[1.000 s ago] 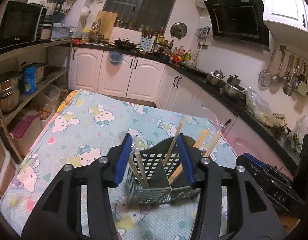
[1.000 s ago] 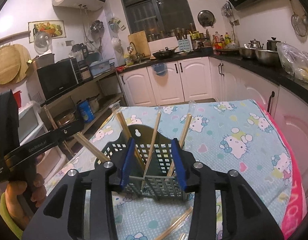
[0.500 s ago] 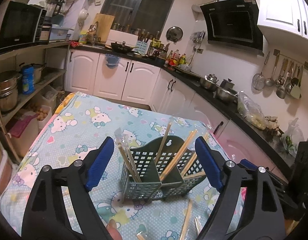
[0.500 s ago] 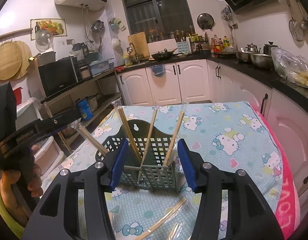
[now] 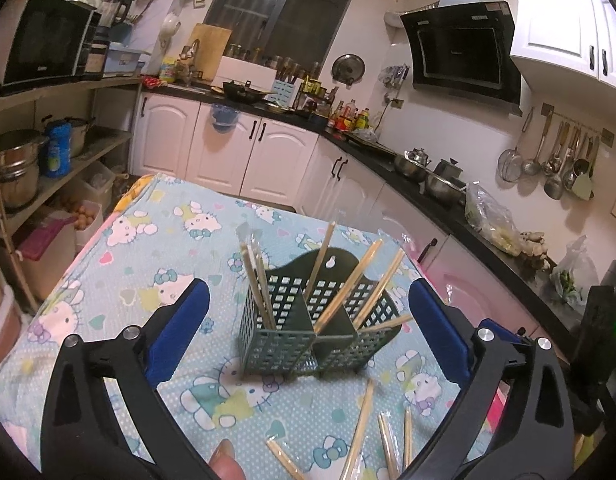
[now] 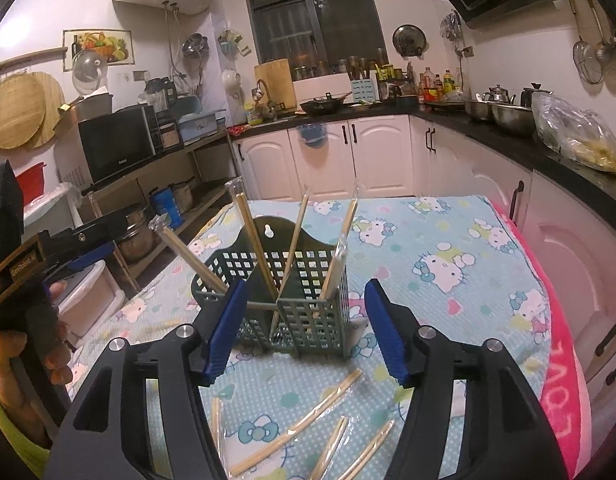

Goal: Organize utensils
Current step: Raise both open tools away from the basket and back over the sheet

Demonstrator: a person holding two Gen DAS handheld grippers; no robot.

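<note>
A dark green slotted utensil basket (image 5: 308, 332) stands upright on the Hello Kitty tablecloth (image 5: 148, 264), with several wrapped wooden chopsticks (image 5: 347, 284) leaning in its compartments. It also shows in the right wrist view (image 6: 284, 300). My left gripper (image 5: 308, 336) is open and empty, its blue pads (image 5: 176, 336) wide apart either side of the basket, short of it. My right gripper (image 6: 304, 328) is open and empty in front of the basket. Several loose wrapped chopsticks (image 5: 359, 432) lie on the cloth in front of the basket, also in the right wrist view (image 6: 308, 412).
The left gripper and the hand holding it (image 6: 32, 280) show at the left of the right wrist view. White kitchen cabinets (image 5: 244, 152) and a black counter (image 5: 427, 196) run behind and right of the table. Shelves with pots (image 5: 24, 164) stand left.
Both grippers have opened and pulled back from the basket, which they closely flanked a second ago. The basket now stands free on the cloth, and the loose chopsticks in front have come into view.
</note>
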